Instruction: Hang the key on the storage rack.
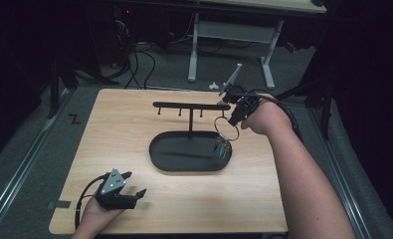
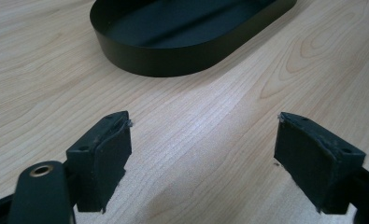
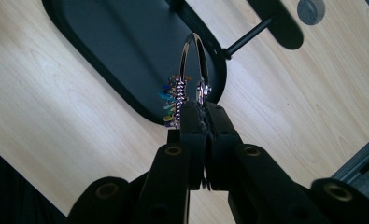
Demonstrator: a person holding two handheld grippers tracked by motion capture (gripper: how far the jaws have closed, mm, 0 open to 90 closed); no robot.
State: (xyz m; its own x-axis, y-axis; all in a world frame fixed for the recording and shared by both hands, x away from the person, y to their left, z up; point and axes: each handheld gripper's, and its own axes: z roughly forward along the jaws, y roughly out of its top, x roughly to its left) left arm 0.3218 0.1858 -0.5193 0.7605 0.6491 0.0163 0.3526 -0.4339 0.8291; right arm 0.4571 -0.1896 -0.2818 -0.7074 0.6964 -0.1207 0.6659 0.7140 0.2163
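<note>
A metal key ring (image 1: 227, 128) hangs in the air over the right end of the black oval tray (image 1: 160, 155), with several coloured tags (image 1: 222, 147) dangling from it. My right gripper (image 1: 234, 119) is shut on the ring (image 3: 193, 65), just below the right tip of the black T-shaped hook stand (image 1: 191, 105). The tags (image 3: 172, 100) hang at the ring's left side in the right gripper view. My left gripper (image 1: 135, 185) rests open on the table near the front left, with only bare wood between its pads (image 2: 105, 158).
The tray's wall (image 2: 173, 60) lies a short way ahead of my left gripper. The stand's bar carries three small hooks (image 1: 180, 112). The wooden table (image 1: 119, 129) has free room to the left and front. A white desk frame (image 1: 194, 45) stands on the floor beyond.
</note>
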